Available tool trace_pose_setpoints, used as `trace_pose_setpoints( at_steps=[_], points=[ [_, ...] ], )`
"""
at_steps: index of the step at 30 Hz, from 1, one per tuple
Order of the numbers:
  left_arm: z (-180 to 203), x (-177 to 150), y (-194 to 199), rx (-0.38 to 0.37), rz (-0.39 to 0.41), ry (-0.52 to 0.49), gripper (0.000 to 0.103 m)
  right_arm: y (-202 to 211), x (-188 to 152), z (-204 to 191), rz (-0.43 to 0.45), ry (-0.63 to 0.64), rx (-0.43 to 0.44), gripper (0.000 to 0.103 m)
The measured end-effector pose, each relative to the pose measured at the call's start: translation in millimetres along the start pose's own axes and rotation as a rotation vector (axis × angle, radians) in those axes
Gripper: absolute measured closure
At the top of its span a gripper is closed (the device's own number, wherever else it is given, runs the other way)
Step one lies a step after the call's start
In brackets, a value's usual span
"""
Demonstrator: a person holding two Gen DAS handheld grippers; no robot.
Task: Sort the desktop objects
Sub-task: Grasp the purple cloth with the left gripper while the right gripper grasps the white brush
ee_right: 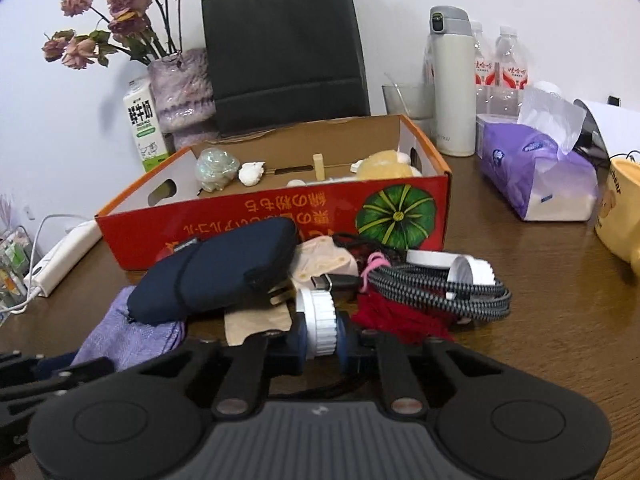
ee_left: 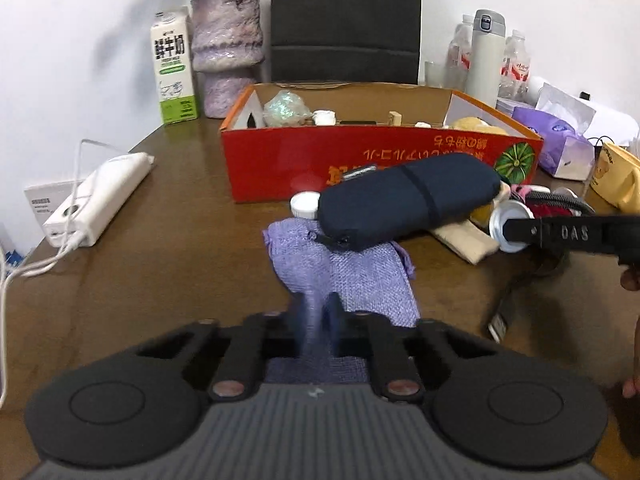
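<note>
My left gripper point(ee_left: 316, 316) is shut on a corner of the purple woven pouch point(ee_left: 340, 276), which lies on the brown table. A navy pouch point(ee_left: 408, 196) rests on its far edge, beside a white cap point(ee_left: 305, 204). My right gripper point(ee_right: 322, 330) is shut on a white ribbed jar lid point(ee_right: 319, 326) just above the table; it shows from the side in the left wrist view point(ee_left: 508, 229). Behind it lie a braided cable point(ee_right: 436, 286), red cloth point(ee_right: 400, 318) and the navy pouch point(ee_right: 216, 272). The red cardboard box point(ee_right: 280, 216) behind holds several small items.
A white power strip point(ee_left: 96, 200) with cable lies at the left. A milk carton point(ee_left: 174, 68), vase point(ee_left: 226, 52) and black bag point(ee_right: 284, 48) stand behind the box. A thermos point(ee_right: 454, 80), bottles, purple tissue pack point(ee_right: 532, 172) and yellow mug point(ee_right: 620, 216) are at the right.
</note>
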State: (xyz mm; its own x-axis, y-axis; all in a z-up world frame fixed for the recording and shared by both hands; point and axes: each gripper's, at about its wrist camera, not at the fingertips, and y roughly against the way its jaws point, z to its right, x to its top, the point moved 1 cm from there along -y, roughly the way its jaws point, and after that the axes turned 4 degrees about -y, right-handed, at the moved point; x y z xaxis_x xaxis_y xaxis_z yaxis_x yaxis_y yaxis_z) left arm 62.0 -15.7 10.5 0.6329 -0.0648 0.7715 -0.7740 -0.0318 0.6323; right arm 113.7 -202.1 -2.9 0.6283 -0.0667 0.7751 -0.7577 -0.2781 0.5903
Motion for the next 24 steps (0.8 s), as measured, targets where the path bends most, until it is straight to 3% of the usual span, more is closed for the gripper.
trace_pose_setpoints(
  at_steps=[5, 12, 18, 21, 24],
  points=[
    [-4.7, -23.3, 34.5, -0.048, 0.000, 0.025, 0.097, 28.9, -5.8, -7.3, 0.054, 0.024, 0.018, 0.090],
    [-11.7, -56.8, 87.9, -0.099, 0.001, 0.032, 0.098, 94.2, -45.4, -18.3, 0.053, 0.022, 0.126, 0.090],
    [-13.0, -54.2, 104.6, -0.149, 0.045, 0.054, 0.098, 136.1, -76.6, -18.7, 0.001, 0.017, 0.140, 0.090],
    [-7.1, -49.5, 113.7, -0.177, 0.068, 0.072, 0.098, 153.7, -87.3, -20.6, 0.019, 0.033, 0.131, 0.090],
    [-3.0, -46.8, 137.7, -0.166, 0.153, 0.040, 0.098, 159.4, -89.3, -21.7, 0.035, 0.038, 0.140, 0.090]
  ],
)
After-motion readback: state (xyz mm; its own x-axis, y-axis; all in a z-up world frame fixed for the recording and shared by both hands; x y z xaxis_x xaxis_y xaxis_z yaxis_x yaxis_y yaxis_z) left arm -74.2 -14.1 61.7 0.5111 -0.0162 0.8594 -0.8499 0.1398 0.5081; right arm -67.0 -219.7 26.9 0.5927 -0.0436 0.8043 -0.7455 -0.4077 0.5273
